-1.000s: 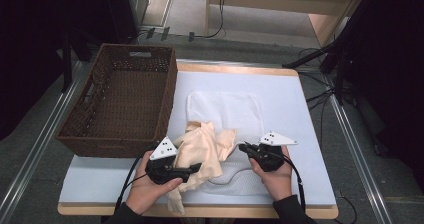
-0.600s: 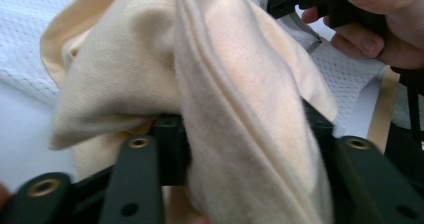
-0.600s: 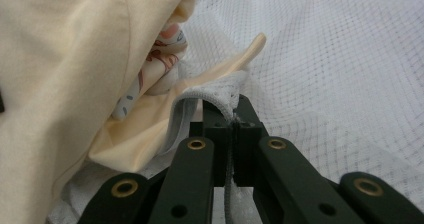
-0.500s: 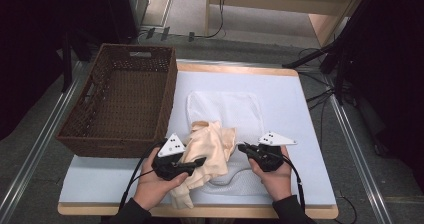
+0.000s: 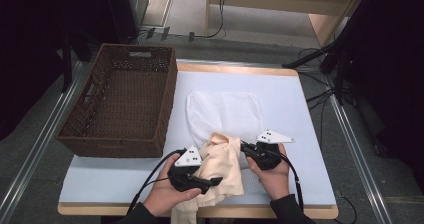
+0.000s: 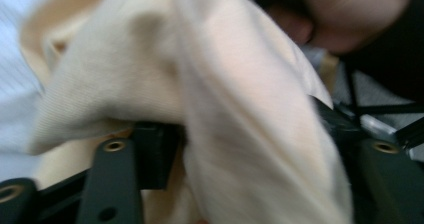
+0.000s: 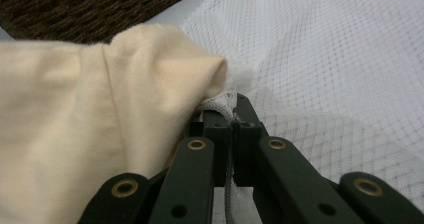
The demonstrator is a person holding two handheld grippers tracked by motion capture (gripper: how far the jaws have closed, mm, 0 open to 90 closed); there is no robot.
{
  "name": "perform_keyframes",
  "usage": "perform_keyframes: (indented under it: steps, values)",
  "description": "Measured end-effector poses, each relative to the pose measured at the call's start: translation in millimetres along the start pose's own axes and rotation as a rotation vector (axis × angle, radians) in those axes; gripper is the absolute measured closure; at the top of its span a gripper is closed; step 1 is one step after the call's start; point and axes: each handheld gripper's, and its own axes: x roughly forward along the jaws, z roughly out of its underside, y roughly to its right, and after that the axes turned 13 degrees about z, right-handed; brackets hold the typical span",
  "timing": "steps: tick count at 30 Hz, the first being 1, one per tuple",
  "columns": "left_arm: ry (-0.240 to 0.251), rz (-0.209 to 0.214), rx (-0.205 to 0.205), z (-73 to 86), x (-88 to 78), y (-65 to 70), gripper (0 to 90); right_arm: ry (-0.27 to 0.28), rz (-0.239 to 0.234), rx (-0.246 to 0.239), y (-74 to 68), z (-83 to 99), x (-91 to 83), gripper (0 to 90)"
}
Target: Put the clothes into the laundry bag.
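**Cream garment drawn nearer the table's front edge, mesh bag held by its rim**

Compared with the earlier high views, the left gripper (image 5: pixel 212 180) is seen lower and closer to the table's front edge, and the cream garment (image 5: pixel 223 164) is bunched more tightly between the two grippers, its tail now hanging over that edge. The left jaws have just been opening, with the garment's soft folds lying between them; whether the pads press on the cloth cannot be told. The right gripper (image 5: pixel 243 146) is found where it was, its jaws closed tight on the gathered rim of the white mesh bag (image 5: pixel 225 111).

The garment (image 7: pixel 90 134) is a matte, finely ribbed knit, draped in rounded folds just left of the right gripper's tips. The mesh bag (image 7: pixel 340 74) is a thin, open diamond net, flat and rounded, spread out beyond both grippers. A rectangular dark brown wicker basket (image 5: pixel 125 101) with cut-out handles is set beyond and to the left of the left gripper.

One garment, one mesh bag, one basket and two grippers are counted.
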Motion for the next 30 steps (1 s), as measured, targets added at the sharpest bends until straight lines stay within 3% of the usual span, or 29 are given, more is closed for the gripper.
perform_keyframes:
  steps: [1,3,6,9,12,14,17,19,20,22,23,24,25,26,28,29,30]
  values:
    - [-0.014,-0.009,-0.005,1.7,6.2,-1.2,27.8,0.006,-0.005,-0.004,0.2,-0.4,-0.2,88.3]
    - [-0.019,-0.026,0.001,0.3,5.8,-0.3,21.4,0.003,-0.004,-0.003,0.4,-0.3,-0.1,88.3]
    - [0.026,-0.063,0.040,-5.9,-3.3,3.4,21.1,0.004,-0.006,0.000,1.7,0.0,0.0,88.3]
    - [0.077,-0.073,0.067,-11.5,-12.5,5.8,25.3,0.009,-0.012,0.008,1.3,-1.2,-2.3,88.3]
    - [0.117,-0.047,0.065,-17.9,-17.5,5.9,29.8,0.016,-0.016,0.000,0.1,-2.4,-4.5,88.3]
    - [0.114,-0.016,0.052,-21.9,-17.4,5.3,30.9,0.020,-0.013,-0.002,-0.2,-2.9,-5.0,88.3]
    - [0.107,-0.011,0.059,-25.0,-12.8,4.8,31.0,0.016,-0.013,0.002,0.0,-2.7,-4.3,88.3]
    - [0.104,0.005,0.046,-24.8,-6.7,2.9,41.2,0.014,-0.010,0.002,0.0,-2.6,-3.4,88.4]
    - [0.093,0.022,0.040,-24.0,-3.2,1.9,41.2,0.011,-0.008,0.003,-0.4,-2.4,-3.0,88.4]
    - [0.053,0.074,0.033,-22.0,5.2,1.6,59.1,0.007,-0.008,0.001,-0.4,-1.9,-2.1,88.4]
    - [0.042,0.096,0.030,-21.5,7.4,2.3,63.5,0.007,-0.009,0.002,-0.4,-1.7,-1.8,88.4]
    - [0.020,0.133,0.041,-20.8,10.5,3.6,66.4,0.006,-0.010,0.002,-0.3,-1.6,-1.8,88.4]
    - [0.003,0.143,0.047,-20.5,12.3,4.9,68.5,0.011,-0.012,0.008,0.7,-2.1,-2.4,88.4]
    - [-0.037,0.166,0.031,-19.3,16.8,5.5,68.9,0.013,-0.011,0.013,1.3,-2.5,-2.9,88.4]
    - [-0.063,0.175,0.011,-18.3,20.2,3.2,68.9,0.018,-0.009,0.014,2.1,-3.0,-3.5,88.4]
    - [-0.101,0.156,-0.017,-16.1,26.9,0.0,68.8,0.020,-0.006,0.014,2.7,-3.3,-4.1,88.4]
    - [-0.103,0.153,-0.025,-14.6,30.2,-1.0,68.4,0.026,-0.001,0.015,3.7,-3.8,-4.9,88.4]
